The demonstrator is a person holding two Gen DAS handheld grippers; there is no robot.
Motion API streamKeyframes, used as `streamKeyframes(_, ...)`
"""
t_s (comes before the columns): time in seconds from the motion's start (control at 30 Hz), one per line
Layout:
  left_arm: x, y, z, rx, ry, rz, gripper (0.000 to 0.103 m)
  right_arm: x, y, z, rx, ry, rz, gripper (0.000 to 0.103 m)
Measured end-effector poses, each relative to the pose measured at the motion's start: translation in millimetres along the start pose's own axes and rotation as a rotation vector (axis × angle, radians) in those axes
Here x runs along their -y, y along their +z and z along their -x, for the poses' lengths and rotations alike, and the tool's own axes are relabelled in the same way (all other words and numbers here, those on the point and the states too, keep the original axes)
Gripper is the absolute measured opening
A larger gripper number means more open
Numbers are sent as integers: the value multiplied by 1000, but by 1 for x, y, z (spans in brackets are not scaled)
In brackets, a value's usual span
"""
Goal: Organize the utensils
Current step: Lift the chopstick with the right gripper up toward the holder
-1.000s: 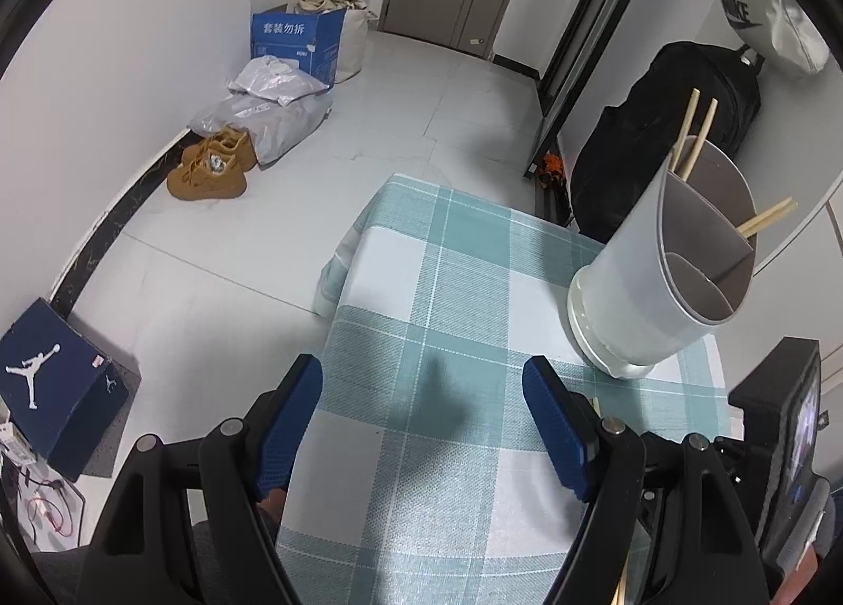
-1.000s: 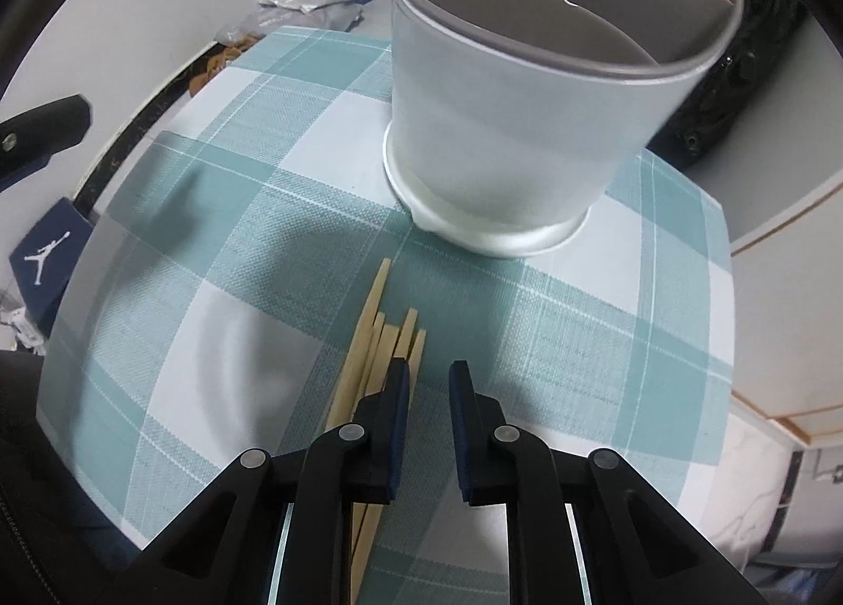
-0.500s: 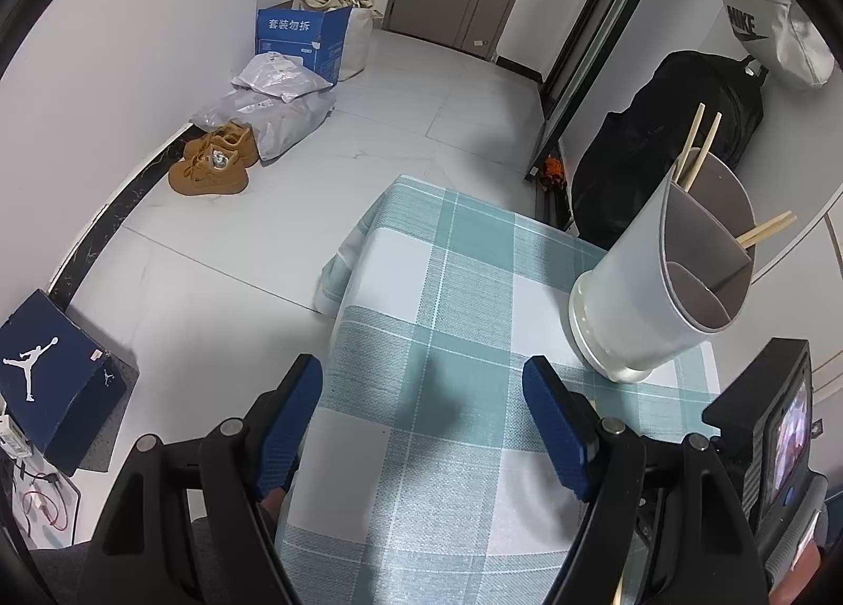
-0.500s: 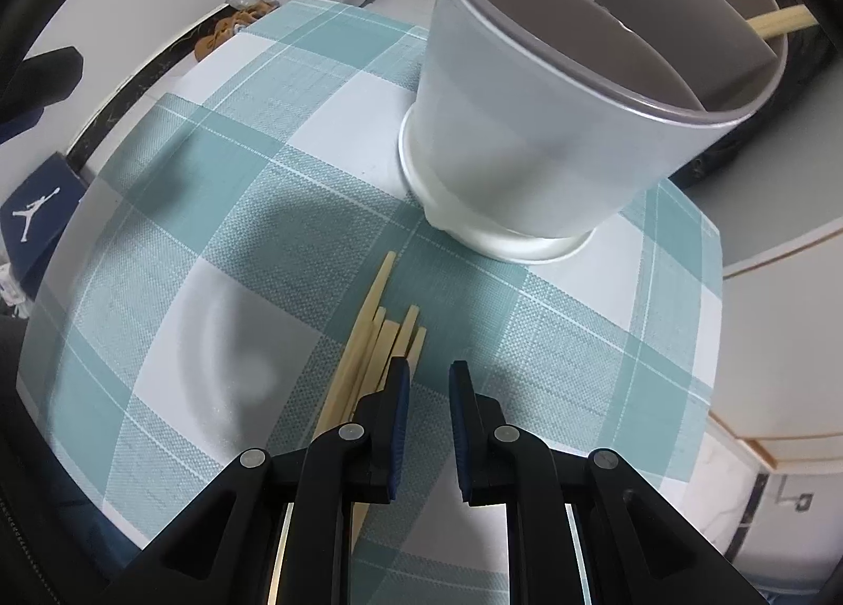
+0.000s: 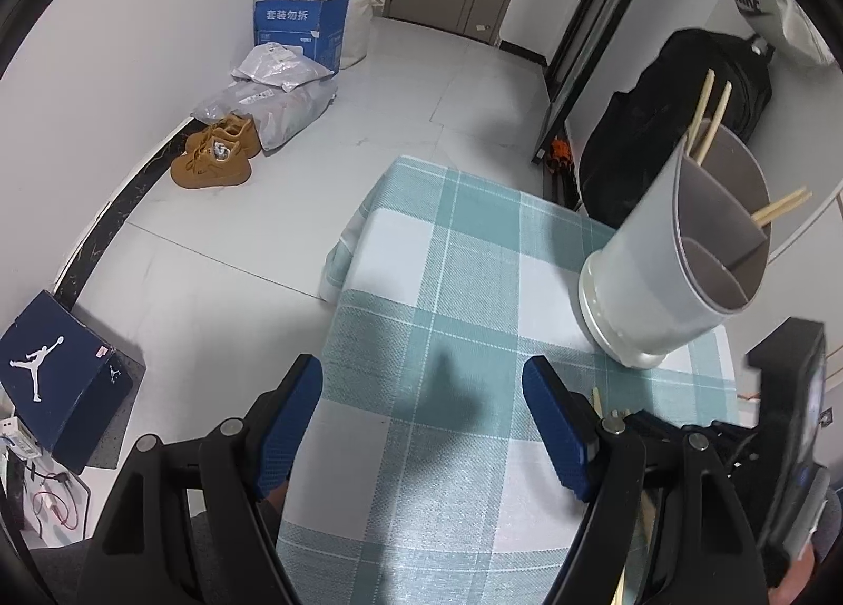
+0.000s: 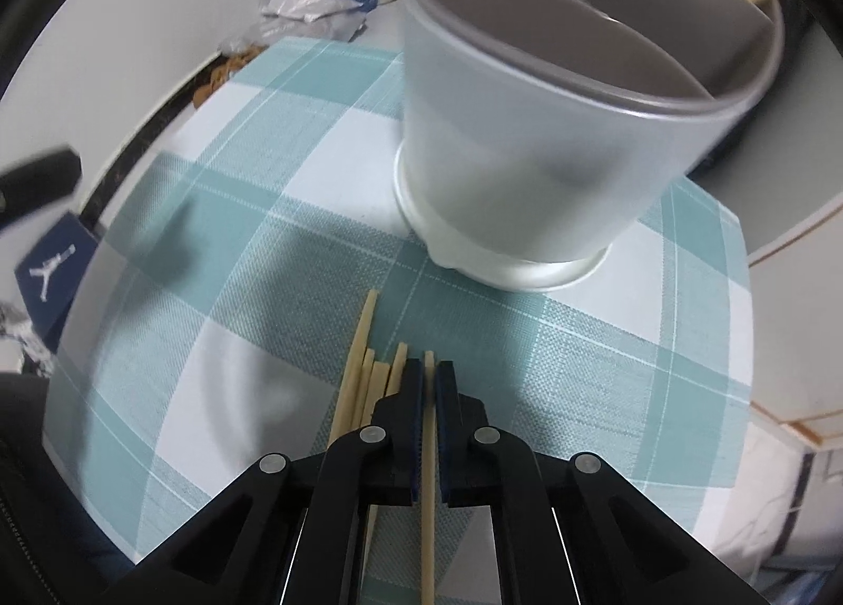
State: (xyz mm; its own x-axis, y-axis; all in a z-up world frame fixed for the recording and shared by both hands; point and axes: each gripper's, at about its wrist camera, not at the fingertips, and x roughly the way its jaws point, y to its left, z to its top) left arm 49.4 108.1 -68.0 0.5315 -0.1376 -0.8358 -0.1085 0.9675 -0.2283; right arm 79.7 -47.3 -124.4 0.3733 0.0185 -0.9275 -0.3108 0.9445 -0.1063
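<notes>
Closing just now, right gripper (image 6: 429, 377) fingers pinch one chopstick (image 6: 428, 489) lengthwise between them, holder (image 6: 553, 130) directly ahead.

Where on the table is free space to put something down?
The checked cloth is bare from the far left corner to the left gripper, left of the holder. The strip right of the chopsticks is also bare. It is crowded where the right gripper pinches one chopstick before the holder.
</notes>
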Motion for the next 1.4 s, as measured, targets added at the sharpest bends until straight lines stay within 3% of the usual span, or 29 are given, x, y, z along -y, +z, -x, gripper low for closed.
streamKeyframes(0.2, 27, -12, -17, -105, -56, -80, 75, 34, -10, 26, 117, 106, -130, 3)
streamKeyframes(0.5, 66, -37, -40, -258, -104, -190, 75, 107, -29, 64, 276, 335, -438, 3)
streamKeyframes(0.63, 73, -41, -41, -292, -139, -197, 75, 127, -45, 75, 329, 359, -502, 3)
streamKeyframes(0.9, 87, -42, -42, -259, -119, -222, 74, 155, -59, 93, 385, 344, -514, 3)
streamKeyframes(1.0, 88, -39, -46, -250, -99, -215, 58, 159, -64, 97, 396, 344, -513, 3)
streamKeyframes(1.07, 89, -39, -46, -249, -91, -221, 38, 162, -66, 98, 399, 345, -516, 3)
streamKeyframes(1.2, 93, -40, -48, -250, -70, -227, 26, 168, -69, 99, 402, 353, -530, 3)
streamKeyframes(1.27, 95, -39, -49, -258, -80, -222, 13, 171, -70, 99, 398, 355, -539, 3)
streamKeyframes(1.4, 102, -40, -51, -274, -95, -230, 6, 173, -71, 97, 387, 359, -547, 3)
